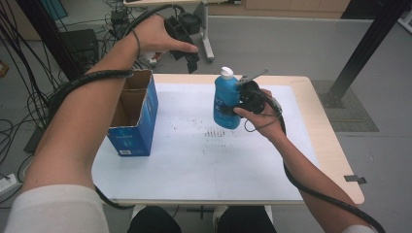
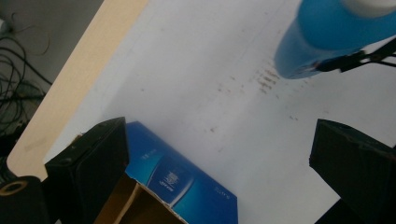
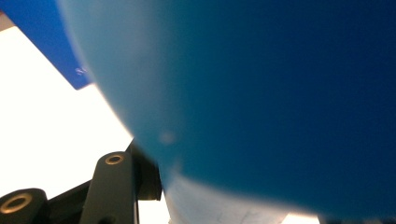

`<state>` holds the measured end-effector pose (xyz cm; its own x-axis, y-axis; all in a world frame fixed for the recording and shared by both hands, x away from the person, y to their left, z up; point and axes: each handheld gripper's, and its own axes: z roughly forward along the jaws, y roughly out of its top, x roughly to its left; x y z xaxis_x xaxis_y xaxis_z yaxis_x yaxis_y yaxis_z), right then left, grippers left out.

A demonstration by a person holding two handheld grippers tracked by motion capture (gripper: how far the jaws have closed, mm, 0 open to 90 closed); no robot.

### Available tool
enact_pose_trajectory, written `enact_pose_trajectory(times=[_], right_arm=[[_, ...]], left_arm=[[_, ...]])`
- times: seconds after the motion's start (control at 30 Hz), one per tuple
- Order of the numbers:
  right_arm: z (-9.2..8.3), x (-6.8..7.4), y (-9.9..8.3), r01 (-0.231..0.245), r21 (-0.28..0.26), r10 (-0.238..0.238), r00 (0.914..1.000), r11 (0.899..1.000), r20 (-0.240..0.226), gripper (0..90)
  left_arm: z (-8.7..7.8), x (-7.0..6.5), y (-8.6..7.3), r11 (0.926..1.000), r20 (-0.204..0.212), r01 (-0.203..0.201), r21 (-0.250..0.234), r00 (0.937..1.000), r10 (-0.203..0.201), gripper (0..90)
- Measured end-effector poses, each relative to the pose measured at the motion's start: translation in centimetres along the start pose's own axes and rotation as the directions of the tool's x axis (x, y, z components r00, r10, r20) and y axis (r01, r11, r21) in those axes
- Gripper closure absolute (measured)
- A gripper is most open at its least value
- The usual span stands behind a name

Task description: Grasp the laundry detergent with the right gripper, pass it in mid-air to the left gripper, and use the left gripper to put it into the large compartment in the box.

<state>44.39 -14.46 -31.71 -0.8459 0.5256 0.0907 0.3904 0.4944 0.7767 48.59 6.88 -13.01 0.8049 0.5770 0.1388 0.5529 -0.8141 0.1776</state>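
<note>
**One bottle gripped, one box open**

One tall blue plastic bottle with a white cap [image 1: 226, 99] hangs above the white table [image 1: 204, 160], clamped in the right gripper [image 1: 232, 109]. At nine o'clock from it stands the open blue cardboard box [image 1: 135, 121]. The left gripper [image 1: 190, 54], jaws apart and empty, hovers at twelve o'clock above the box.

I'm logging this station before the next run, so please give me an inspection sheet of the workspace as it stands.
Surface: white mat on a light wooden table, with dark smudges near its middle.
Job's things: blue plastic bottle with a white cap, lifted off the mat; open blue cardboard box, upright at the mat's left edge.
Clutter: nothing seen.
Grippers: right gripper shut on the bottle's lower body; left gripper raised beyond the box, jaws open and empty.
Cables: black cable along the left forearm; more tangled on the floor at left.
Surroundings: grey floor, black frame post at right.
</note>
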Motion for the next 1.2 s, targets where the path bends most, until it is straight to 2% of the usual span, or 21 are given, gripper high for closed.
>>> enact_pose_trajectory(times=[0.1,0.17,0.23,0.33,0.43,0.5,0.57,0.8,0.93,0.97,1.03,1.07,1.2], right_arm=[[1.0,0.1,1.2,0.027,-0.004,-0.027,0.9978,1.0,-0.06,43.9],[1.7,0.3,1.9,0.046,-0.008,-0.047,0.9931,0.999,-0.108,43.9],[2.2,0.4,2.4,0.069,-0.009,-0.07,0.9885,0.998,-0.134,43.9],[3.0,0.9,3.4,0.105,-0.005,-0.104,0.9783,0.995,-0.18,43.9],[3.9,1.8,4.3,0.146,-0.007,-0.143,0.9593,0.989,-0.243,43.9],[4.3,2.3,4.8,0.161,-0.007,-0.157,0.9515,0.987,-0.265,43.8],[4.8,2.9,5.3,0.18,-0.007,-0.175,0.9438,0.984,-0.281,43.8],[5.7,4.1,6.2,0.207,-0.038,-0.207,0.9181,0.978,-0.338,43.8],[5.6,4.4,6.4,0.213,-0.056,-0.219,0.9095,0.975,-0.353,43.8],[5.5,4.6,6.4,0.219,-0.059,-0.226,0.9071,0.974,-0.355,43.8],[5.3,4.8,6.4,0.234,-0.06,-0.24,0.9026,0.97,-0.357,43.8],[5.2,5.0,6.4,0.242,-0.064,-0.249,0.8984,0.968,-0.362,43.8],[4.7,5.2,6.4,0.24,-0.086,-0.254,0.8889,0.967,-0.381,43.8]], left_arm=[[-0.7,-0.3,-0.4,0.999,0.022,-0.044,-0.01,0.9988,0.044,5.5],[-1.0,-0.7,-0.6,0.9965,0.032,-0.083,-0.006,0.996,0.083,5.5],[-1.2,-1.1,-0.8,0.9946,0.046,-0.104,-0.002,0.9935,0.104,5.5],[-1.4,-1.8,-1.2,0.9893,0.063,-0.146,0.006,0.9874,0.145,5.4],[-1.4,-2.5,-1.5,0.983,0.085,-0.183,0.019,0.9799,0.18,5.2],[-1.4,-2.9,-1.7,0.9789,0.096,-0.203,0.027,0.9752,0.199,5.3],[-1.5,-3.3,-1.9,0.9722,0.097,-0.232,0.034,0.9689,0.228,5.2],[-1.3,-4.0,-2.4,0.9641,0.111,-0.258,0.062,0.9618,0.25,5.2],[-1.0,-4.4,-2.5,0.9578,0.116,-0.277,0.075,0.9564,0.268,5.1],[-0.9,-4.6,-2.6,0.9539,0.121,-0.289,0.081,0.9528,0.279,5.0],[-0.7,-4.9,-2.6,0.9535,0.124,-0.29,0.082,0.9523,0.279,4.9],[-0.7,-5.0,-2.5,0.9503,0.125,-0.299,0.087,0.9498,0.287,4.9],[-0.5,-5.3,-2.4,0.9479,0.137,-0.306,0.088,0.9462,0.293,5.1]])
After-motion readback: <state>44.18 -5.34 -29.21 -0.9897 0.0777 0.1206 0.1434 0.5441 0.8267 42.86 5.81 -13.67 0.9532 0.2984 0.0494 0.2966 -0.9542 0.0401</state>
